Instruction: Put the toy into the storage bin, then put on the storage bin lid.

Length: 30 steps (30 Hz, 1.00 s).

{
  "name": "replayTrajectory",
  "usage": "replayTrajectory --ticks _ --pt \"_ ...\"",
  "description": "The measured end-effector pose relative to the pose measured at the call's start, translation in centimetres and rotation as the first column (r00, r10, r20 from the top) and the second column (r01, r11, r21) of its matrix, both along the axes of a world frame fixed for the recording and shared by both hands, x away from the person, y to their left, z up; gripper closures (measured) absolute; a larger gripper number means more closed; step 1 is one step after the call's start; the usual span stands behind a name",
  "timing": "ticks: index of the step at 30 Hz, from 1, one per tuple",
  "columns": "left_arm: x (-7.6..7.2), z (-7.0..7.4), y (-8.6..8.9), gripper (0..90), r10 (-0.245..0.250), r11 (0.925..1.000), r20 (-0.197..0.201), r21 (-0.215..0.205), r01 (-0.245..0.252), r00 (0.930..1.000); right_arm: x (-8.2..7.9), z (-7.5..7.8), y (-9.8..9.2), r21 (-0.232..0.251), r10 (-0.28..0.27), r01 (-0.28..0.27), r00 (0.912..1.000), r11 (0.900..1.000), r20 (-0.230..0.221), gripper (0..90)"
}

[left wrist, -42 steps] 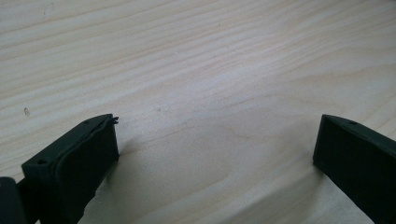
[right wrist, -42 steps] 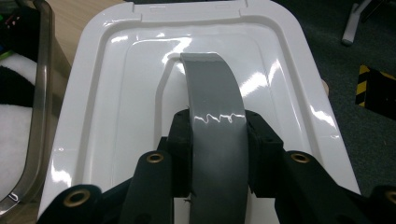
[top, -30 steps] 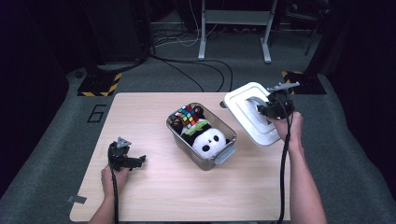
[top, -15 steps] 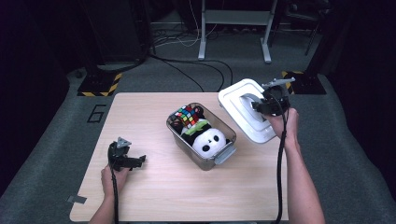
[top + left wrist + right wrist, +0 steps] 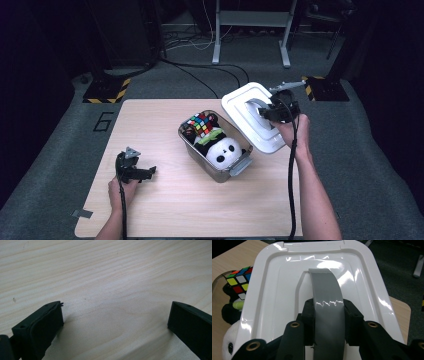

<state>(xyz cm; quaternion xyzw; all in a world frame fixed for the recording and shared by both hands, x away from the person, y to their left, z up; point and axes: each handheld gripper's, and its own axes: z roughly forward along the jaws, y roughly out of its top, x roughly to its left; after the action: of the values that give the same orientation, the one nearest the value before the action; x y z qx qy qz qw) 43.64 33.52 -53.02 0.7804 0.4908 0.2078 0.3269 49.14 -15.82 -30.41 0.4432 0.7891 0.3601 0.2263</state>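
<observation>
Fingers of the right gripper (image 5: 272,111) clamp the grey handle (image 5: 256,106) of a white lid (image 5: 250,117) in the high view, holding the lid tilted above the far right part of the wooden table (image 5: 150,210), its near edge over the table's right rim. Just left of the lid sits a clear plastic bin (image 5: 239,167), open on top, near the table's middle. Inside it lie a colourful puzzle cube (image 5: 199,123) at the far end, a dark round item (image 5: 189,133) at the left wall, and a panda plush (image 5: 222,150) at the near end. At the near left of the table the left gripper (image 5: 148,172) rests on the wood in the person's left hand (image 5: 122,187), well apart from the bin, its fingers spread with nothing between them.

Seen in the left gripper view, both black fingers (image 5: 41,326) stand wide apart over bare pale wood grain, gripping nothing.

Turning to the right gripper view, the right gripper's two black pads (image 5: 308,315) press on either side of the curved grey handle, which arches up the middle of the glossy white lid. Beyond the lid's left edge the puzzle cube (image 5: 238,282) shows, with the black and white of the panda plush (image 5: 228,345) below it. At the right, a corner of the table (image 5: 399,308) peeks out past the lid, dark floor beyond it.
</observation>
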Motion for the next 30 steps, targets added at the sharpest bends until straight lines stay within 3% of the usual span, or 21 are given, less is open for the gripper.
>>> replayTrajectory --ticks 12,13,23,30 --pt "0.0 0.0 0.0 0.0 0.005 1.0 -0.003 -0.004 -0.005 1.0 -0.1 -0.1 2.9 0.005 0.051 -0.051 0.9987 0.999 -0.01 66.8" --pt "0.0 0.1 0.1 0.0 -0.008 0.9999 -0.009 0.011 0.009 0.9999 -0.1 -0.1 3.1 0.009 0.048 -0.048 0.9987 0.999 -0.017 66.7" --pt "0.0 0.0 -0.1 0.0 0.011 0.9999 0.001 -0.011 -0.011 0.9999 0.0 -0.2 5.2 0.012 0.088 -0.087 0.9959 0.996 -0.024 66.7" --pt "0.0 0.0 -0.1 0.0 0.009 0.9999 0.0 -0.01 -0.009 1.0 -0.2 -0.3 6.3 0.016 0.086 -0.086 0.9957 0.996 -0.033 66.8"
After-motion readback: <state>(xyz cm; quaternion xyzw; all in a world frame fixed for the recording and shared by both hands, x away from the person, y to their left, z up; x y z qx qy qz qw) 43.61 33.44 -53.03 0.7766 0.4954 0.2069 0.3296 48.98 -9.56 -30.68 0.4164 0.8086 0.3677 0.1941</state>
